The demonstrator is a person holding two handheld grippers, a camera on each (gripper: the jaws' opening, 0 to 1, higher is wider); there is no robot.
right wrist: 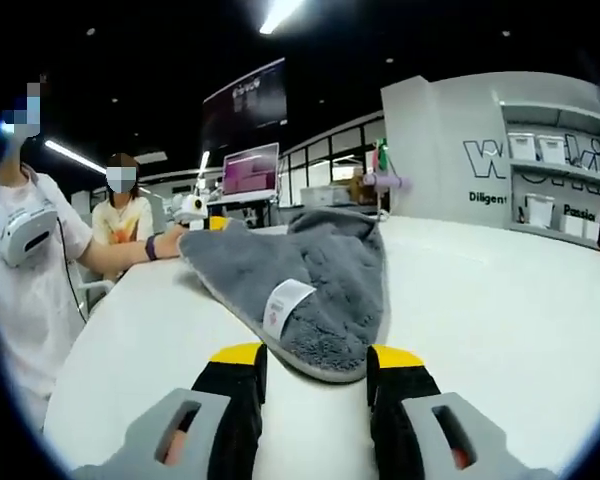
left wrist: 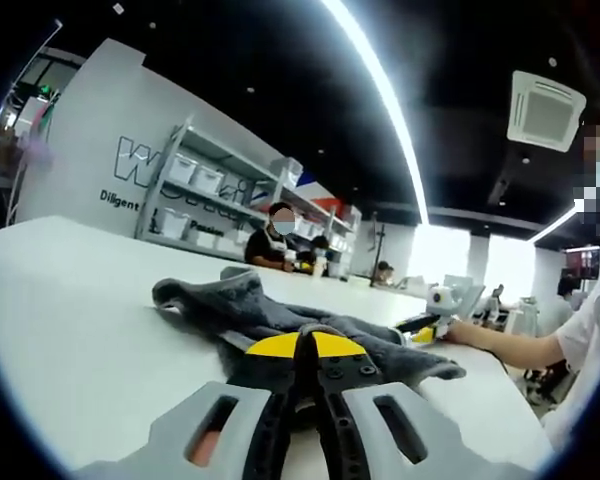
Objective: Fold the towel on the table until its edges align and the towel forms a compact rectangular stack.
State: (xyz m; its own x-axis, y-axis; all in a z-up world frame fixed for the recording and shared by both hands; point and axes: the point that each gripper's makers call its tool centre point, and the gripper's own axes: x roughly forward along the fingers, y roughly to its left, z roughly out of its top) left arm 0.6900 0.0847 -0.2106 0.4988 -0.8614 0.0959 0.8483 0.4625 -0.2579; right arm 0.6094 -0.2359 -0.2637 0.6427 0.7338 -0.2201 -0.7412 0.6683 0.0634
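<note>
Fingers of my left gripper [left wrist: 302, 345] are pressed together, yellow tips meeting right at the near fold of the grey towel [left wrist: 280, 318]; whether any cloth is caught between them I cannot tell, because the tips hide that spot. In the left gripper view the towel lies bunched on the white desk [left wrist: 80, 330], its far end trailing toward the right, where my other gripper [left wrist: 440, 312] is lifted at the towel's far side, its own tips too small to read.

My right gripper [right wrist: 316, 358] has its fingers spread, one each side of the towel's near rounded edge, and the cloth sits between them without either tip clearly touching it. In the right gripper view the towel [right wrist: 320, 270] rises away from me, a white label [right wrist: 287, 300] showing on its upper face, and its far corner is held up by the left gripper [right wrist: 193, 208], mostly hidden behind the cloth. People [right wrist: 120, 225] sit beyond the desk edge, and shelves [left wrist: 195, 195] with bins stand against the far wall.
</note>
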